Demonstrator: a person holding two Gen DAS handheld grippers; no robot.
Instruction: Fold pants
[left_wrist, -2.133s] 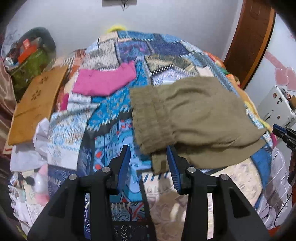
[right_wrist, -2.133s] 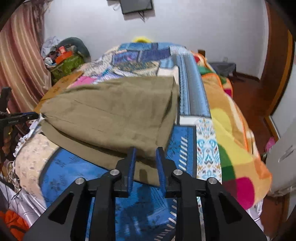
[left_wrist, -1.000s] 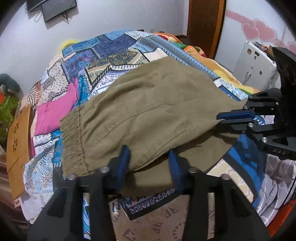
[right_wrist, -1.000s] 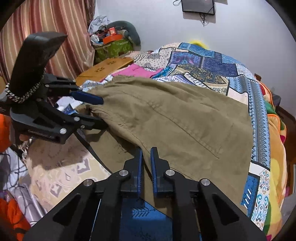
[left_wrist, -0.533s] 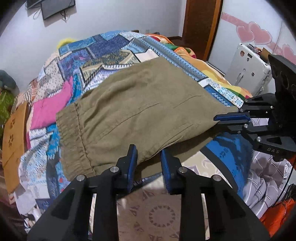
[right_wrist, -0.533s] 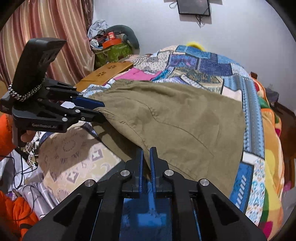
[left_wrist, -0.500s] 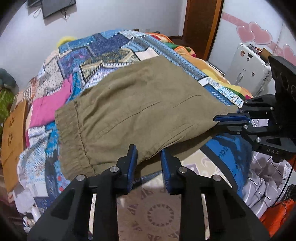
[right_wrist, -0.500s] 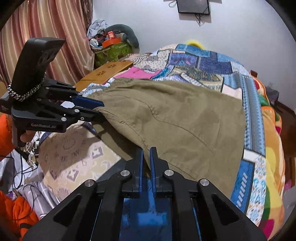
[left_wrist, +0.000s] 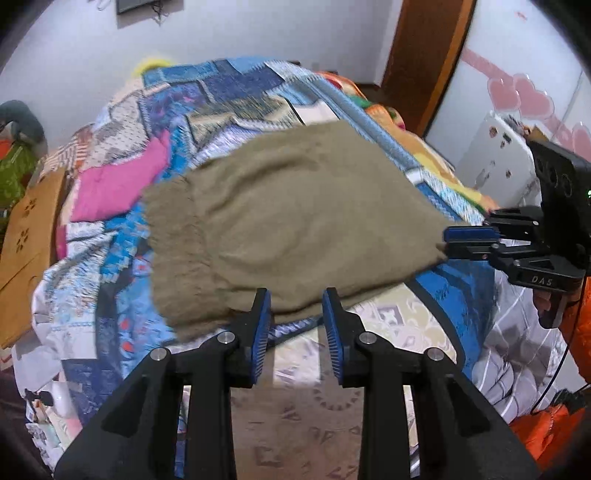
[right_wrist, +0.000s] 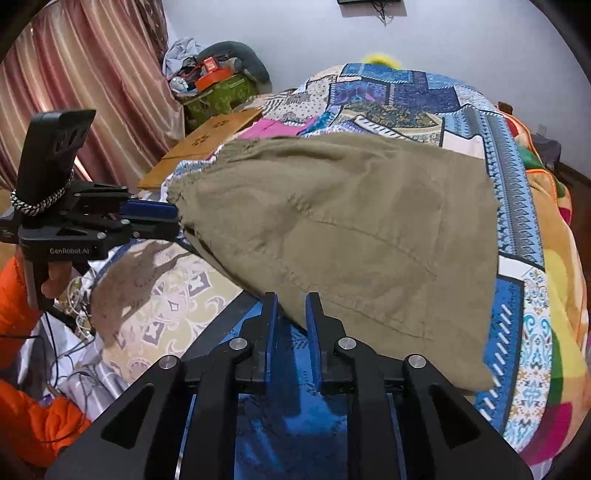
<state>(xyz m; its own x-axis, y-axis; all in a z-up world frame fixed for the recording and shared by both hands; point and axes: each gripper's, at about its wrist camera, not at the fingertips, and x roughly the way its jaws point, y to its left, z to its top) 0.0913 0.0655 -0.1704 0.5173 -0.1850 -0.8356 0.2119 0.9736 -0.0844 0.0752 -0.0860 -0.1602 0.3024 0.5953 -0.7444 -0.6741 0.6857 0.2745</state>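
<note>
Olive-khaki pants lie folded on the patchwork bed, elastic waistband to the left in the left wrist view; they also show in the right wrist view. My left gripper stands at the pants' near edge with its jaws apart, cloth edge just beyond the tips. My right gripper is at the pants' near corner, jaws a small gap apart with the fabric edge at the tips. Each gripper shows in the other's view, touching a pants corner: the right gripper and the left gripper.
A pink garment lies beyond the waistband. A tan cardboard piece and a cluttered green box are on the bed's far side. A white appliance and wooden door stand to the right. The quilt stretches beyond.
Both grippers have opened and let go of the pants edge. The lifted fabric has dropped onto the bed, and the left gripper has drawn back slightly.
</note>
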